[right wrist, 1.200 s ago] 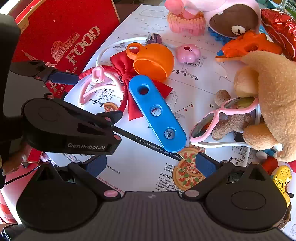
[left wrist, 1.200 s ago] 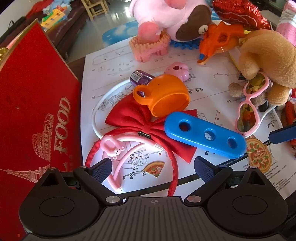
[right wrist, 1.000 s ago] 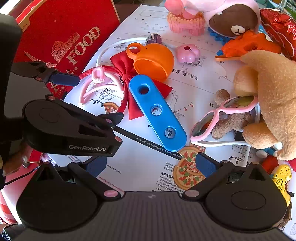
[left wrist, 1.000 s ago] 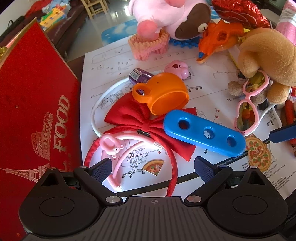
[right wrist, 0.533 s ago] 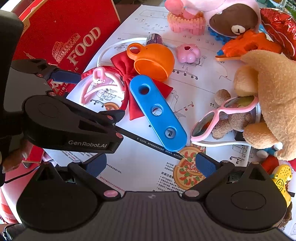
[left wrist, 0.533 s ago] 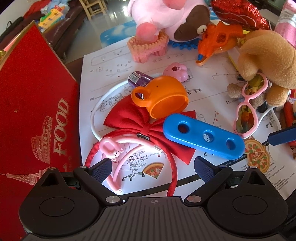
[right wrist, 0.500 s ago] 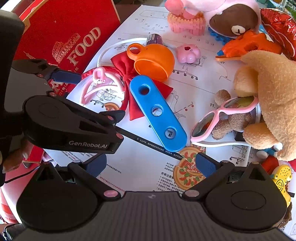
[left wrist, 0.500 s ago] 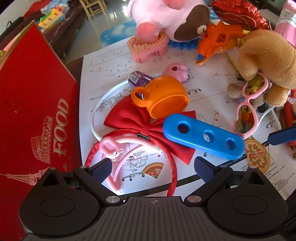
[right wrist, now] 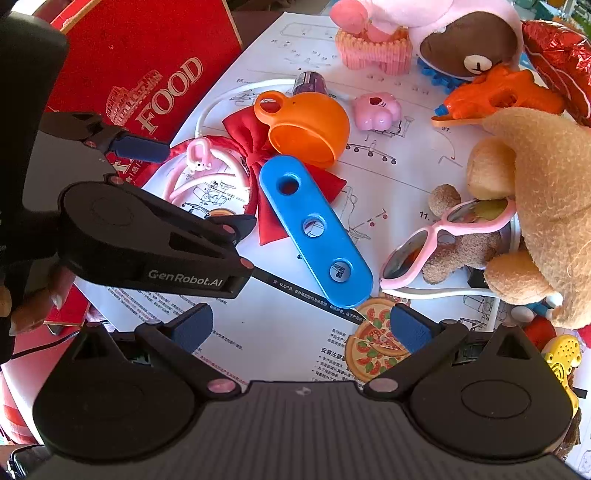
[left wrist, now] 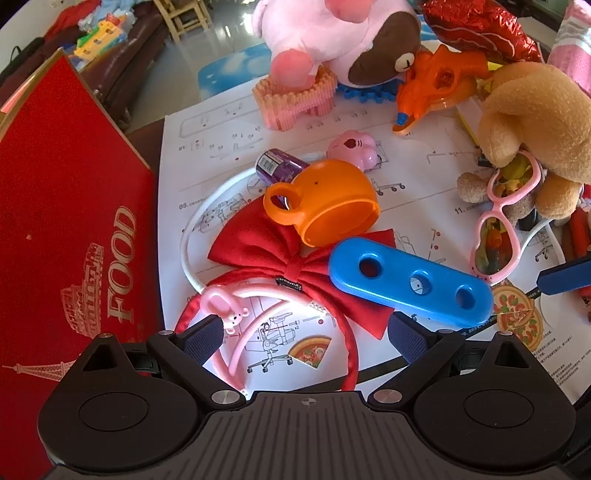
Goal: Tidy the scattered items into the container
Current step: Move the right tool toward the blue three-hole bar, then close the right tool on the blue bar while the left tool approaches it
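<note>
Toys lie scattered on a white instruction sheet (left wrist: 221,136). A blue three-hole bar (left wrist: 410,282) (right wrist: 314,230) lies over a red bow headband (left wrist: 266,247), with a tipped orange cup (left wrist: 328,206) (right wrist: 306,127) behind it and a pink headband (left wrist: 243,314) in front. A red "FOOD" box (left wrist: 62,221) (right wrist: 147,66) stands at the left. My left gripper (left wrist: 304,338) is open and empty above the headbands; it also shows in the right wrist view (right wrist: 184,184). My right gripper (right wrist: 301,328) is open and empty just short of the blue bar.
Pink sunglasses (left wrist: 498,225) lean on a tan plush (left wrist: 535,122) at the right. At the back are a pink-and-brown plush (left wrist: 343,33), an orange toy gun (left wrist: 436,85), a pink block (left wrist: 295,99), a pink paw toy (left wrist: 352,147) and a purple battery (left wrist: 279,166).
Both grippers have drifted only slightly; the scene shifts a little in both views. Nothing was taken hold of or moved.
</note>
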